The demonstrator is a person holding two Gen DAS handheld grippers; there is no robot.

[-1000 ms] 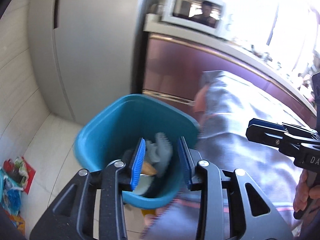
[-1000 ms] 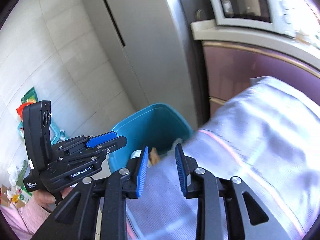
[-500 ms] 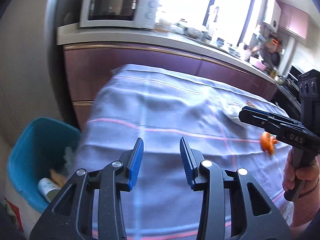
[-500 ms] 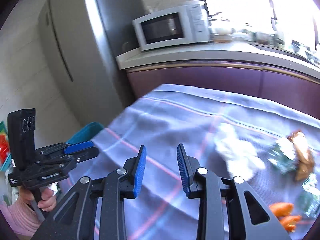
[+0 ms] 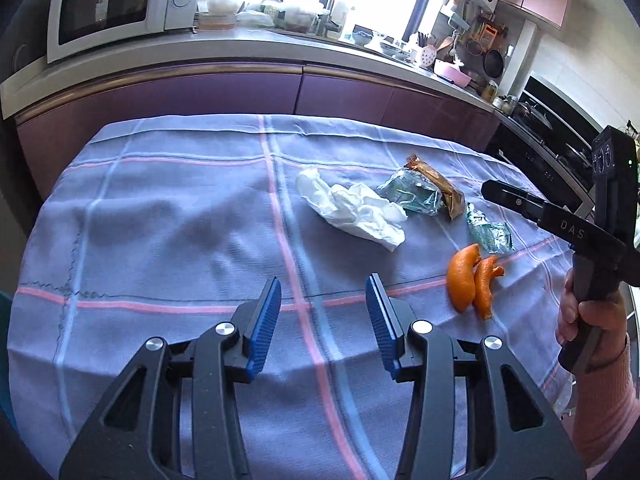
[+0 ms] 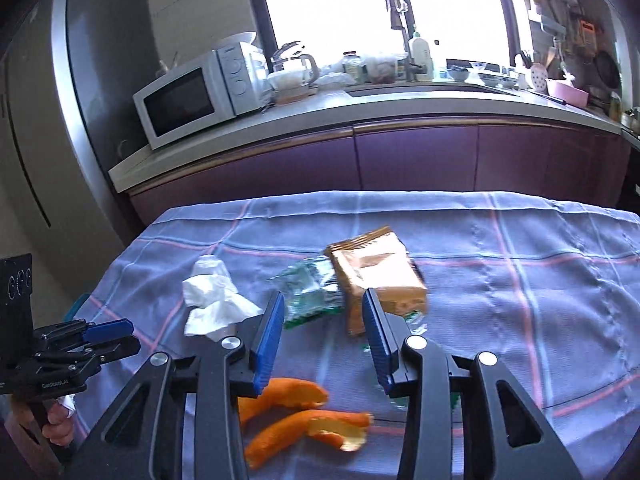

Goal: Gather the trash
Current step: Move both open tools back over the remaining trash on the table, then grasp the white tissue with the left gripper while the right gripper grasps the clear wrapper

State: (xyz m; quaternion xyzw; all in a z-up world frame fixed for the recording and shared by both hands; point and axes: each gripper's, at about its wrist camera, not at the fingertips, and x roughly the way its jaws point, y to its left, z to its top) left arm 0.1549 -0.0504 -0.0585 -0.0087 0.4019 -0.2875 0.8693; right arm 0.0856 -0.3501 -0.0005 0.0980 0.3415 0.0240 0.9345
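Purple kitchen cabinets back a table under a lilac checked tablecloth (image 5: 168, 216), where the trash lies. Both grippers are wide apart and hold nothing. The right gripper (image 6: 323, 334) is nearer: two curled orange peel strips (image 6: 296, 420) lie just below its fingers, long axes crosswise (partly hidden by the left finger), with a brown foil snack packet (image 6: 376, 272) ahead. From the left gripper (image 5: 323, 316), a crumpled white tissue (image 5: 352, 208) lies ahead-right. No bin is clearly visible.

Left claw (image 5: 324, 312) and right claw (image 6: 323, 330), both agape, empty.
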